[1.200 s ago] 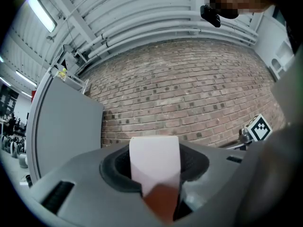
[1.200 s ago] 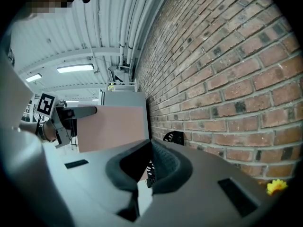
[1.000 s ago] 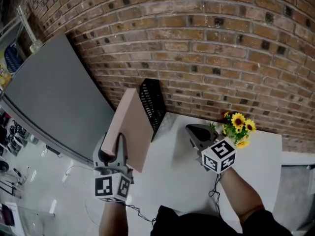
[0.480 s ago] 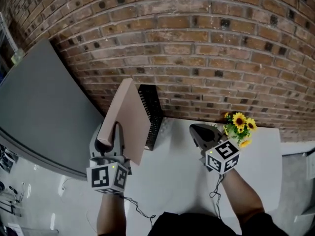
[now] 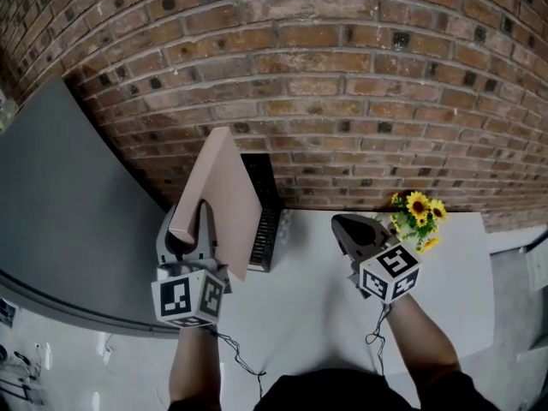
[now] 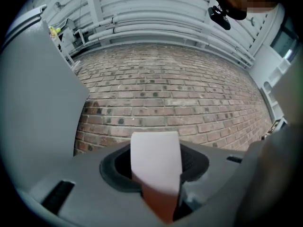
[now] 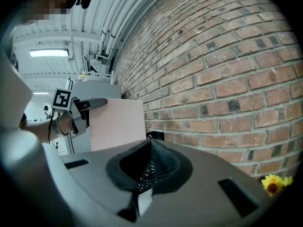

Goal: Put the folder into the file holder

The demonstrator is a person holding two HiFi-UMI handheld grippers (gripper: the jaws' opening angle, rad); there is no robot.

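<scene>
My left gripper [image 5: 192,232] is shut on the lower edge of a stiff pink folder [image 5: 219,202] and holds it upright in the air. In the left gripper view the folder [image 6: 155,167] stands between the jaws, which press on it. The black mesh file holder [image 5: 265,223] stands on the white table against the brick wall, just right of the folder and partly hidden by it. My right gripper [image 5: 345,227] hovers over the table to the right of the holder, shut and empty. In the right gripper view [image 7: 149,151], the folder [image 7: 118,125] and the left gripper [image 7: 78,111] are at the left.
A pot of yellow flowers [image 5: 417,216] stands at the table's back right near the wall. A large grey panel [image 5: 60,204] slopes along the left. The brick wall [image 5: 342,84] closes off the back. The white table [image 5: 317,306] lies between my two arms.
The left gripper has carried the folder a little up and toward the wall, so it stands closer alongside the file holder. The right gripper has barely moved.
</scene>
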